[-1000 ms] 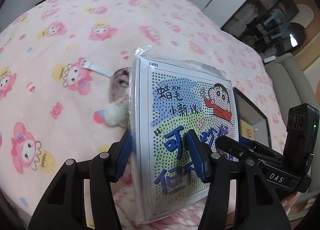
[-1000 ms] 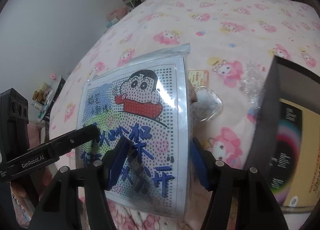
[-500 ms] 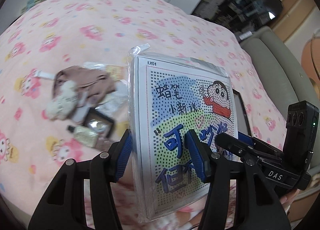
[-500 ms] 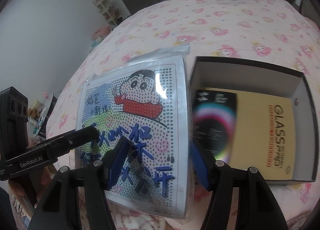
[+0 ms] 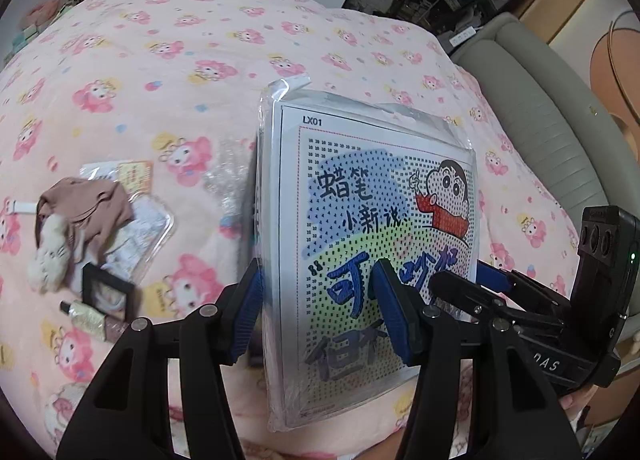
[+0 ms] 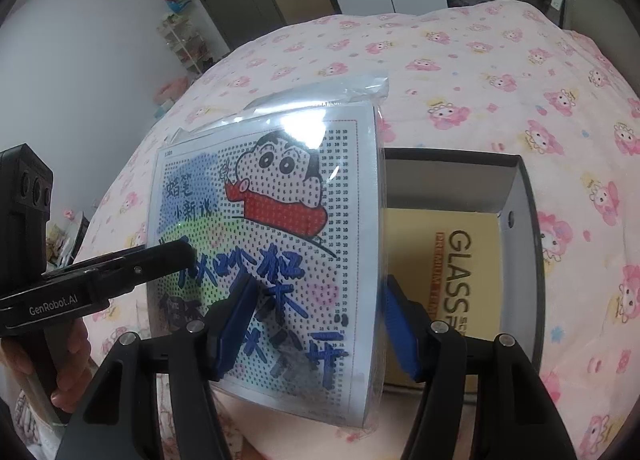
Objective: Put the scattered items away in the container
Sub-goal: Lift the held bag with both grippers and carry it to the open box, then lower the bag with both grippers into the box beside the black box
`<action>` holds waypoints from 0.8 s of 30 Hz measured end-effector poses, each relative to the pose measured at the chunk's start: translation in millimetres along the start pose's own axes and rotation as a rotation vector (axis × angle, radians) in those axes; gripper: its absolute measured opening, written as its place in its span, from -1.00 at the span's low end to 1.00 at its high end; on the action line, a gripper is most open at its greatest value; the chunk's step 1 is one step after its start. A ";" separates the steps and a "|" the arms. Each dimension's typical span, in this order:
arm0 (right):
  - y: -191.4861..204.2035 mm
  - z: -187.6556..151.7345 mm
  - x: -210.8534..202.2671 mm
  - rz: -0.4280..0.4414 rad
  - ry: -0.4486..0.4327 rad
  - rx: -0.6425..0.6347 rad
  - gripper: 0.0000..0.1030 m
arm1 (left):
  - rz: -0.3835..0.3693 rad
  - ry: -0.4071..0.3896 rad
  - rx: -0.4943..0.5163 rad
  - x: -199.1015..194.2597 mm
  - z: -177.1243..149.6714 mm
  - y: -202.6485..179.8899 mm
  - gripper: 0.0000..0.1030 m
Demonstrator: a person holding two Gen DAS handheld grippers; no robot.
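Left gripper (image 5: 320,312): blue-padded fingers (image 5: 394,320) clamped on the lower edge of the packet, one pad on the printed face, the other behind it. In the right wrist view it reaches in from the left side (image 6: 176,256), tip against the packet's face.
Right gripper (image 6: 316,324): blue pads either side of the packet's lower right part, one pad on the printed face and one behind the right edge; closed on the packet.
Cartoon packet (image 5: 384,244): flat, sealed in clear plastic, printed with a dotted cartoon boy and blue characters; held upright between both tongs, above the bedspread (image 5: 200,60).
Box (image 6: 524,244): dark, open-topped, directly behind and right of the right tongs' far pad; a yellow "GLASS" carton (image 6: 452,268) lies flat inside. The packet stands beside its near-left edge, not in it.
Scattered pile: left of the left tongs, on the bedspread: a brown cloth (image 5: 88,208) with a white fluffy toy (image 5: 48,260), a clear blister pack (image 5: 148,224), a small black frame (image 5: 108,292), a glittery tube (image 5: 86,318).
Sofa (image 5: 552,108): grey, far right beyond the bed.
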State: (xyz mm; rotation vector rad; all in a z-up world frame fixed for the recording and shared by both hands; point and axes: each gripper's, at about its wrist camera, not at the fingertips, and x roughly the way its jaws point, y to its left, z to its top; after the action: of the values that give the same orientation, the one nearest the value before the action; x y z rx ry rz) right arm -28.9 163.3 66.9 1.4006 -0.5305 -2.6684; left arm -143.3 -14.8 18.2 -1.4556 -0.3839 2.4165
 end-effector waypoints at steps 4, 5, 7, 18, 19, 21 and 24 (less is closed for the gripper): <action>-26.7 -1.6 6.6 0.008 -0.024 0.069 0.14 | 0.014 0.039 -0.001 27.5 3.7 -11.2 0.08; -34.5 -3.5 10.9 0.013 -0.016 0.085 0.14 | 0.015 0.049 -0.003 33.3 3.1 -12.0 0.08; -45.8 -5.1 17.6 0.019 -0.004 0.114 0.14 | 0.013 0.072 -0.003 45.9 1.2 -15.2 0.08; -75.3 1.1 44.2 -0.125 0.010 0.135 0.14 | -0.005 0.145 -0.032 107.3 10.3 -27.5 0.18; -77.1 1.3 45.8 -0.129 0.015 0.138 0.14 | -0.008 0.153 -0.034 112.0 10.6 -27.2 0.18; -80.6 2.2 52.3 -0.148 0.028 0.141 0.14 | -0.013 0.170 -0.044 119.7 10.6 -26.2 0.18; -82.1 1.5 62.3 -0.178 0.056 0.133 0.14 | -0.023 0.205 -0.075 132.4 7.2 -18.6 0.18</action>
State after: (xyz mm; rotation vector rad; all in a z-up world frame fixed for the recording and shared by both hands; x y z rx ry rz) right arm -59.0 226.3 -9.0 1.6254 -0.6154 -2.7657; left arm -206.6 52.3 -78.8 -1.7024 -0.4451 2.2288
